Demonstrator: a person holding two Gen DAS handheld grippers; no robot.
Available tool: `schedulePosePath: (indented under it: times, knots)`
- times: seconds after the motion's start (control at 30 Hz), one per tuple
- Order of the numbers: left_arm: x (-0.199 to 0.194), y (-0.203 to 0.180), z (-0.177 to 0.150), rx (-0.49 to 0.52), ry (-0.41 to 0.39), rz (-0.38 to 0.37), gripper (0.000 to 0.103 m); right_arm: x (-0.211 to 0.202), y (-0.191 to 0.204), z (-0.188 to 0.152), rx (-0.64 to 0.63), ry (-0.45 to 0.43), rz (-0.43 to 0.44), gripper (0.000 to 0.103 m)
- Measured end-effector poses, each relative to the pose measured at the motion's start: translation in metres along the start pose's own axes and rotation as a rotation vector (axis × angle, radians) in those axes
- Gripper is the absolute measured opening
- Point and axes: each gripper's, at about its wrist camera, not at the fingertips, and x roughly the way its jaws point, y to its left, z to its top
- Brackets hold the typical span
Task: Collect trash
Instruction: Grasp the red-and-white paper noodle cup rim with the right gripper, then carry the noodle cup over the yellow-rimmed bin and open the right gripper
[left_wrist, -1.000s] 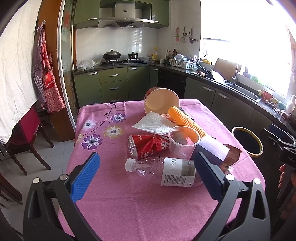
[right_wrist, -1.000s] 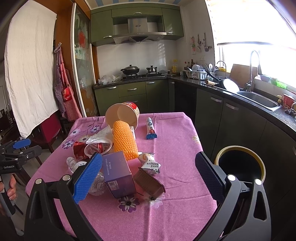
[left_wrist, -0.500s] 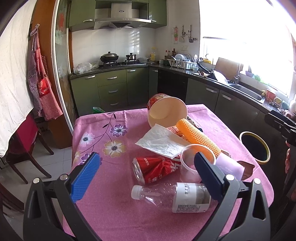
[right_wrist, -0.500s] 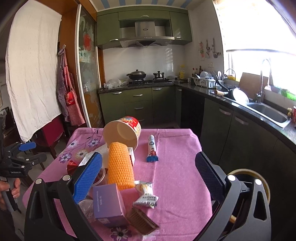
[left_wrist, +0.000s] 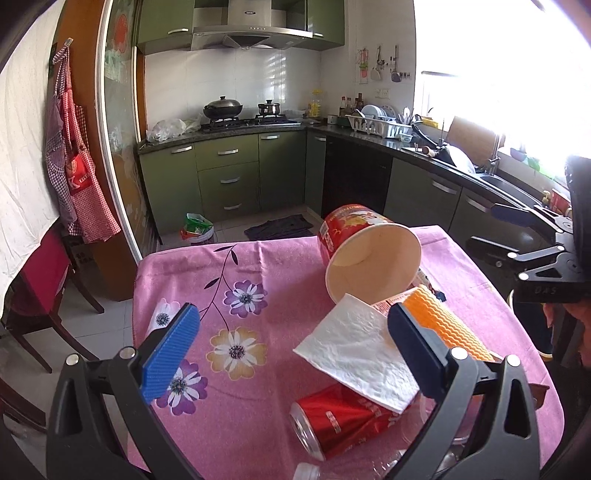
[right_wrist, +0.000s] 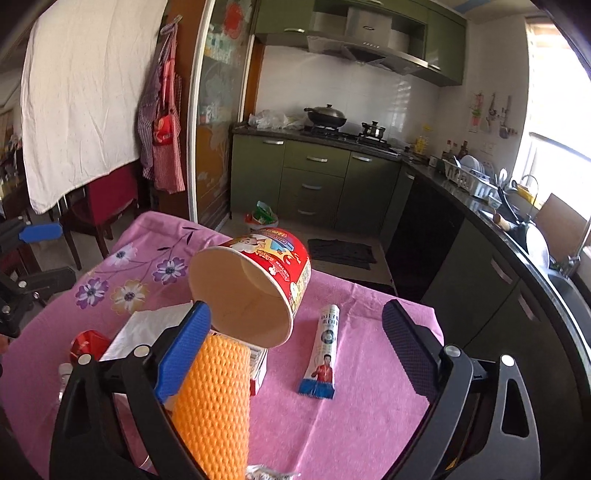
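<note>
A: Trash: a red paper noodle cup (right_wrist: 255, 284) lies tipped at frame centre on the pink flowered surface (right_wrist: 369, 406), an orange foam sleeve (right_wrist: 214, 402) below it.

B: Grippers?

A: The right gripper (right_wrist: 295, 350) has just narrowed slightly, wide, gripping nothing; the left gripper (left_wrist: 291, 354) gapes, empty.

Both grippers held out, tilted downward.
Left gripper (left_wrist: 293, 349) gapes empty; right gripper (right_wrist: 295, 350), just narrowing, grips nothing.

Glossy metal can (left_wrist: 343, 421), crinkled paper napkin (left_wrist: 362, 354), pink cloth (left_wrist: 258, 266).
</note>
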Motion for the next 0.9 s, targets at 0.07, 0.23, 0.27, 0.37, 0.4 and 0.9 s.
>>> schedulePosePath:
  times: [0.07, 0.23, 0.27, 0.37, 0.4, 0.9]
  knots:
    - [0.012, 0.004, 0.004, -0.016, 0.005, -0.008, 0.097, 0.028, 0.006, 0.008, -0.044, 0.037, 0.003, 0.082]
    - [0.032, 0.006, 0.005, -0.028, 0.026, -0.033, 0.097, 0.086, 0.019, 0.014, -0.111, 0.103, -0.021, 0.064]
    - [0.034, 0.006, 0.005, -0.026, 0.028, -0.031, 0.097, 0.096, 0.021, 0.014, -0.117, 0.114, -0.029, 0.055]
    - [0.036, 0.007, 0.004, -0.013, 0.023, -0.023, 0.097, 0.118, 0.023, 0.015, -0.119, 0.120, -0.053, 0.041]
    - [0.036, 0.008, 0.003, -0.013, 0.022, -0.020, 0.097, 0.123, 0.025, 0.015, -0.117, 0.117, -0.063, 0.039]
    - [0.036, 0.009, 0.002, -0.017, 0.021, -0.072, 0.097, 0.154, -0.056, 0.061, 0.258, 0.233, 0.057, 0.006]
